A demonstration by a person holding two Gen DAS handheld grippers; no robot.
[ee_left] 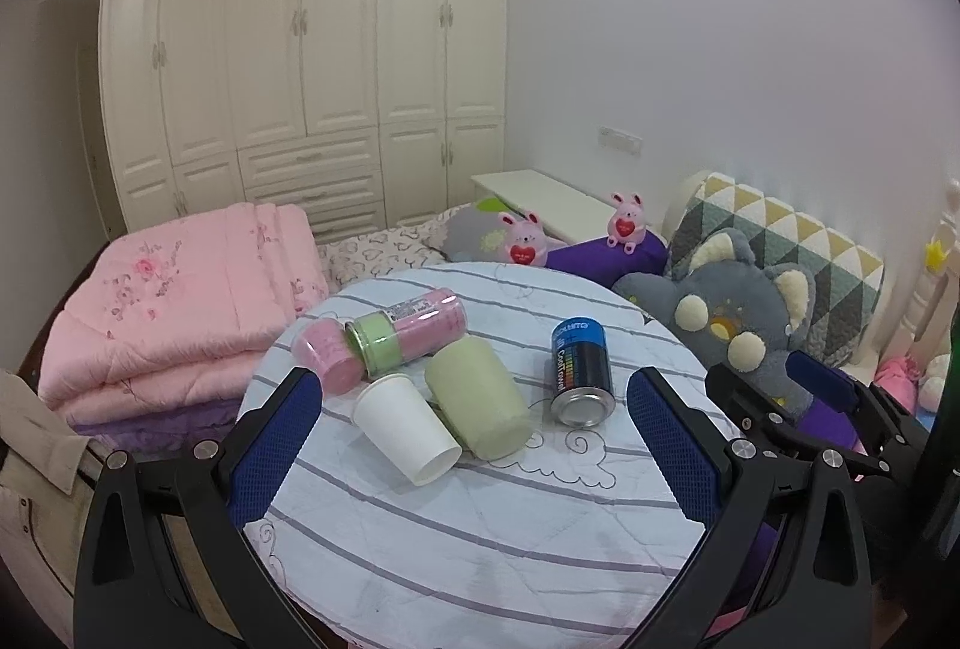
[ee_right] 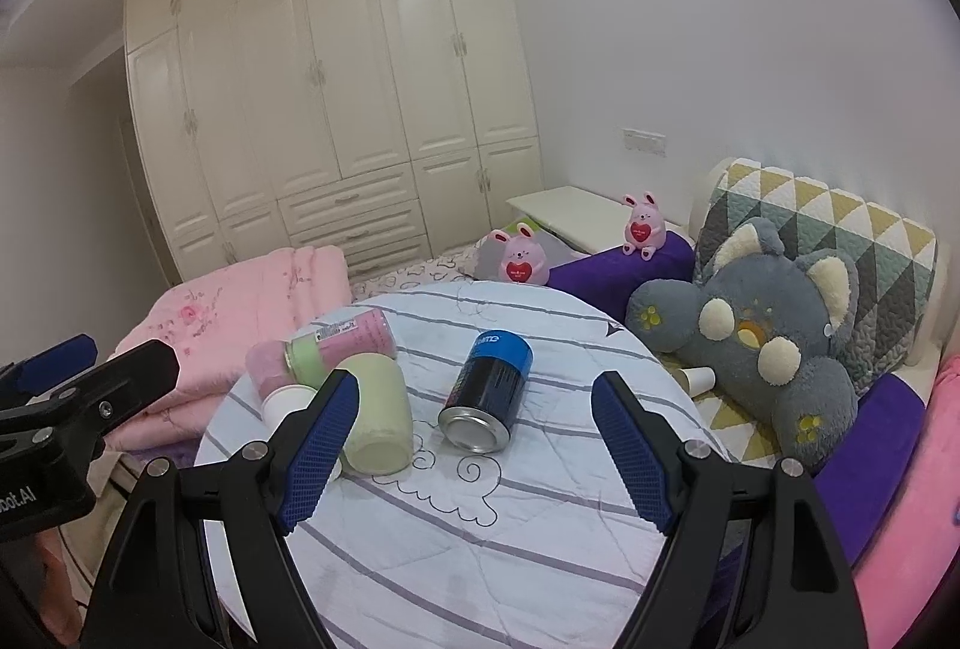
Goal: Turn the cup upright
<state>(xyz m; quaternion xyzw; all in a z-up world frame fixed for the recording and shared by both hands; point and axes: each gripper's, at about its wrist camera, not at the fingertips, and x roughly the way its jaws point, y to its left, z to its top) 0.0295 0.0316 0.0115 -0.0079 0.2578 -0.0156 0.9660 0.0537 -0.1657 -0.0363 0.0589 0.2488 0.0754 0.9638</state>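
On the striped cloth (ee_left: 480,529), just left of the green tub (ee_left: 480,397) and touching it: paper cup (ee_left: 405,430) on its side, mouth toward the camera, long axis slanting down-right. Straight ahead between the left gripper (ee_left: 474,409) pads, spread wide, holding nothing. Right gripper (ee_right: 474,409) likewise wide and unloaded, aimed at the can (ee_right: 486,391) further right. Pink jar (ee_left: 384,343) close behind, crowding any grasp.

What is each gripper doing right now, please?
Left gripper: open, holding nothing.
Right gripper: open, holding nothing.
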